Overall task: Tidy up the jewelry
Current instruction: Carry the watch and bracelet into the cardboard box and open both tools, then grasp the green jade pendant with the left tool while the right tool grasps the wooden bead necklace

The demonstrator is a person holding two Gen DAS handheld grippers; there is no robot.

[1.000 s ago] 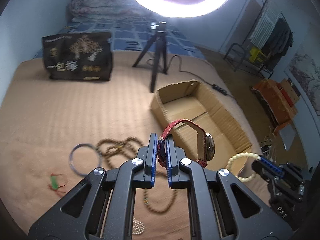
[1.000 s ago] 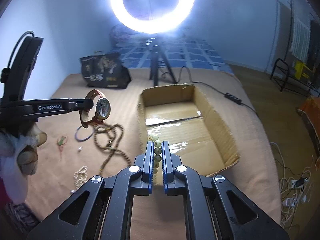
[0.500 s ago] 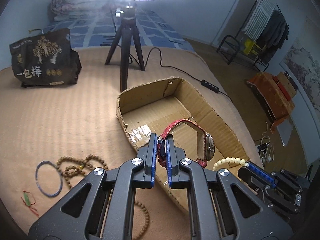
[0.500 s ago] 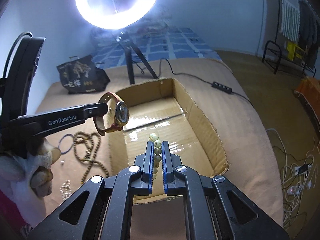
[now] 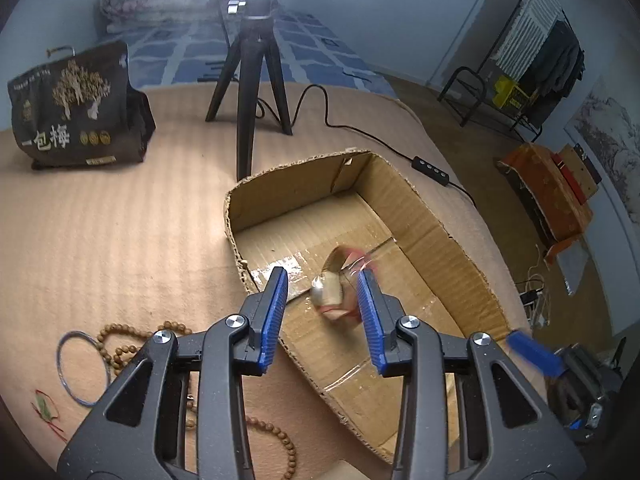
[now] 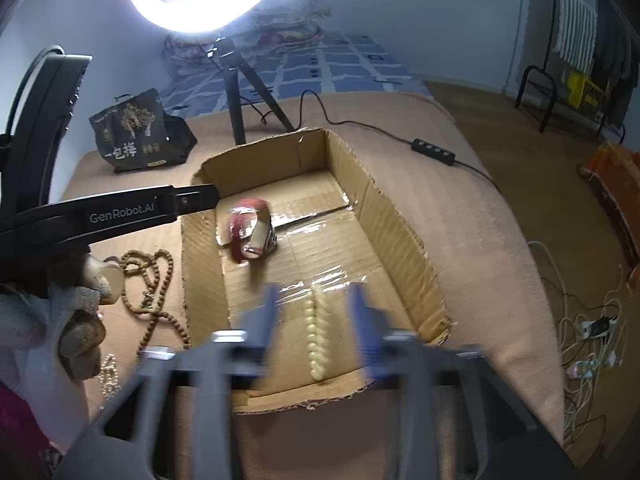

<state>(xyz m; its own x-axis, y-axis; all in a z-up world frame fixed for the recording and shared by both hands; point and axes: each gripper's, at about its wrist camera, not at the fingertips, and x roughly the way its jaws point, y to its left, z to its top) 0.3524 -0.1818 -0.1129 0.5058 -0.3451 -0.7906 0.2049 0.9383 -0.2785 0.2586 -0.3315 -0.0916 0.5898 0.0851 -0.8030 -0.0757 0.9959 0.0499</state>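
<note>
My left gripper [image 5: 321, 278] hangs over the near end of the open cardboard box [image 5: 304, 168], its jaws opening. The red-strapped watch [image 5: 334, 294] is a blur between the blue pads, free of them. In the right wrist view the watch [image 6: 252, 232] shows low in the box [image 6: 256, 148], just below the left gripper [image 6: 204, 200]. My right gripper [image 6: 314, 292] is blurred, its jaws opening over the box's near end. The cream bead bracelet [image 6: 318, 332] streaks down between its fingers, clear of both. One blue finger of the right gripper [image 5: 532, 352] shows at the lower right.
On the tan blanket left of the box lie a brown bead necklace [image 5: 120, 344], a blue bangle [image 5: 80, 364], a green pendant on red cord [image 5: 44, 408] and a pearl chain [image 6: 108, 372]. Behind stand a tripod [image 5: 248, 100] with ring light, a black bag [image 5: 76, 116] and a cable switch [image 5: 430, 166].
Both grippers moved over the box and sank a little, then parted their jaws. The watch left the left pads and the bead bracelet left the right pads, both dropping toward the box floor.
</note>
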